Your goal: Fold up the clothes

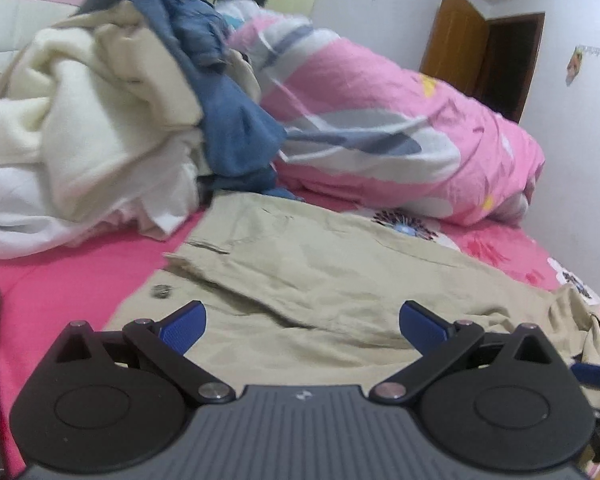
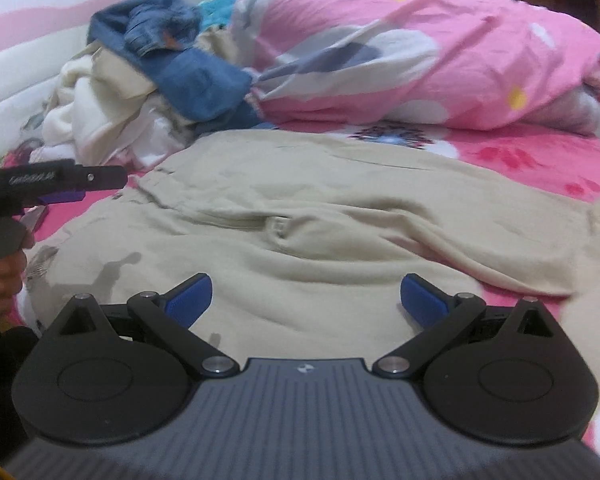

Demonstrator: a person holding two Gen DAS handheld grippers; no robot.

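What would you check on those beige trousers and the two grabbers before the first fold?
1. Left gripper open, holding nothing: ok.
2. Right gripper open, holding nothing: ok.
3. Beige cotton trousers spread on the pink bedsheet: ok.
4. Trousers smooth: not ok, wrinkled.
5. Heap of cream and blue clothes apart from trousers: cannot tell.
6. Rolled pink flowered quilt off the trousers: ok.

The right gripper (image 2: 306,298) hovers with its blue fingers (image 2: 190,300) spread wide over beige trousers (image 2: 320,220) lying rumpled on the pink bedsheet (image 2: 540,160). At far left, a hand (image 2: 6,276) holds the left gripper (image 2: 80,186). Beyond lie piled clothes (image 2: 140,92) and a pink quilt (image 2: 420,52).
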